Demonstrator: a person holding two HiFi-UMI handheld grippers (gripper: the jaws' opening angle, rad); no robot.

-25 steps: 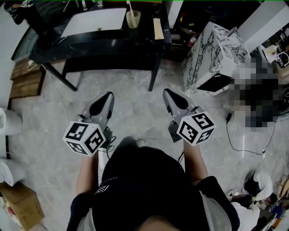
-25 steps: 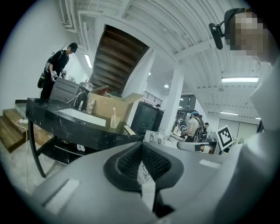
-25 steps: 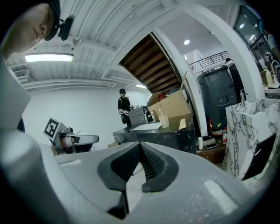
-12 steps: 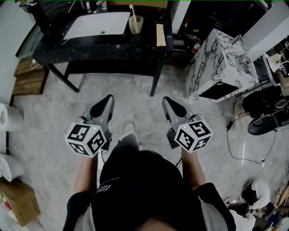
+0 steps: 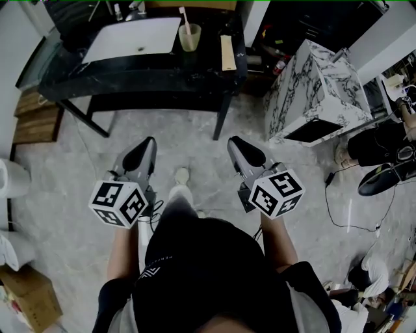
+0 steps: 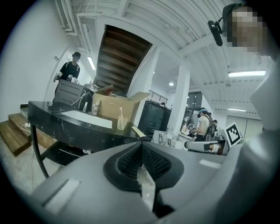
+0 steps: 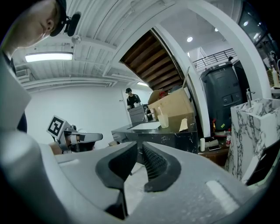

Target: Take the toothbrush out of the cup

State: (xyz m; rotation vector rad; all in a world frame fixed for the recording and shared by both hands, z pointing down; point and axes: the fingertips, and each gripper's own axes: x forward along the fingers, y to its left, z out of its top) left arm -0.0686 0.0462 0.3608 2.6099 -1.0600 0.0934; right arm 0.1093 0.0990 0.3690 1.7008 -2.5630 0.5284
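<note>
A pale cup (image 5: 189,38) with a toothbrush (image 5: 184,16) standing in it sits on the black table (image 5: 143,71), beside a white basin (image 5: 133,39). Both grippers hang over the floor well short of the table. The left gripper (image 5: 144,146) is shut and holds nothing, and so is the right gripper (image 5: 237,144). The left gripper view has the cup (image 6: 120,124) and toothbrush (image 6: 120,111) far beyond the left gripper (image 6: 140,146). The right gripper view shows the cup (image 7: 163,121) far past the right gripper (image 7: 139,146).
A thin wooden block (image 5: 227,52) lies on the table right of the cup. A marble-patterned cabinet (image 5: 312,84) stands right of the table. Wooden steps (image 5: 39,114) are at the left, a cardboard box (image 5: 26,296) at lower left. A cable (image 5: 344,208) trails on the floor.
The person has stepped forward, so the table and cup sit a little lower and nearer in the head view. Both grippers stay shut and have drifted slightly up-left.
</note>
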